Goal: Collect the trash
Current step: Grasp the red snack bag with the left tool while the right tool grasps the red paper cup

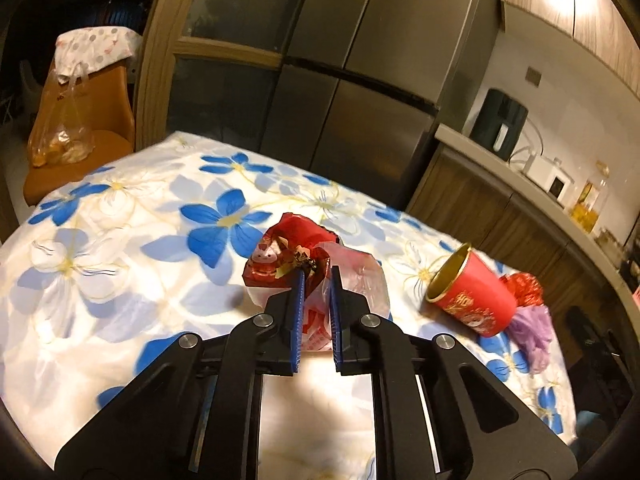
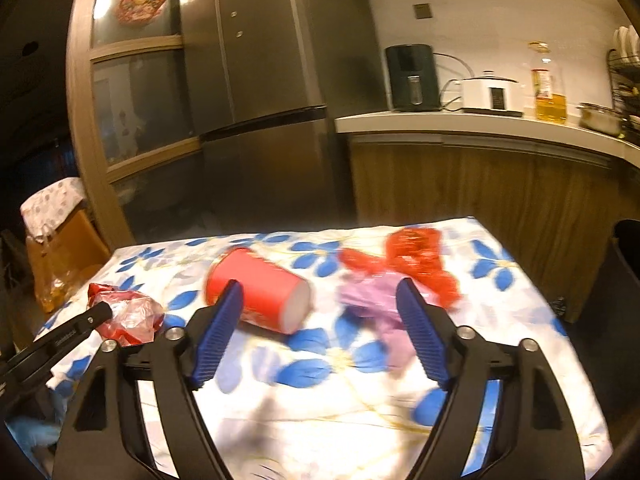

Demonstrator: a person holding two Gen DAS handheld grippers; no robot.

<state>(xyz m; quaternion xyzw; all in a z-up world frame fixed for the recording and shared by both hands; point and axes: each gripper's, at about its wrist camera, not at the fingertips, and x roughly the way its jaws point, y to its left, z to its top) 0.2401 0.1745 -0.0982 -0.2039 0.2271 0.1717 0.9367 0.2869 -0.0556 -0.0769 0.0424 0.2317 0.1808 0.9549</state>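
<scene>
A crumpled red and clear plastic wrapper (image 1: 280,252) lies on the table's flowered cloth (image 1: 120,240). My left gripper (image 1: 318,274) is shut on it, the blue pads pinching the plastic. The right wrist view shows the same wrapper (image 2: 132,312) at the left, held by the left gripper (image 2: 100,312). A red paper cup (image 2: 256,284) lies on its side, with a purple plastic scrap (image 2: 372,296) and red mesh (image 2: 416,256) beside it. My right gripper (image 2: 320,284) stands open just short of the cup and the purple scrap, with nothing between its pads. In the left wrist view the cup (image 1: 472,296) sits to the right.
A steel fridge (image 2: 260,80) and a wooden counter (image 2: 480,128) with an air fryer (image 2: 412,76) and an oil bottle (image 2: 550,88) stand behind the table. An orange chair (image 1: 100,120) carrying a plastic bag (image 1: 60,140) is at the far left. A dark bin (image 2: 624,272) stands off the table's right edge.
</scene>
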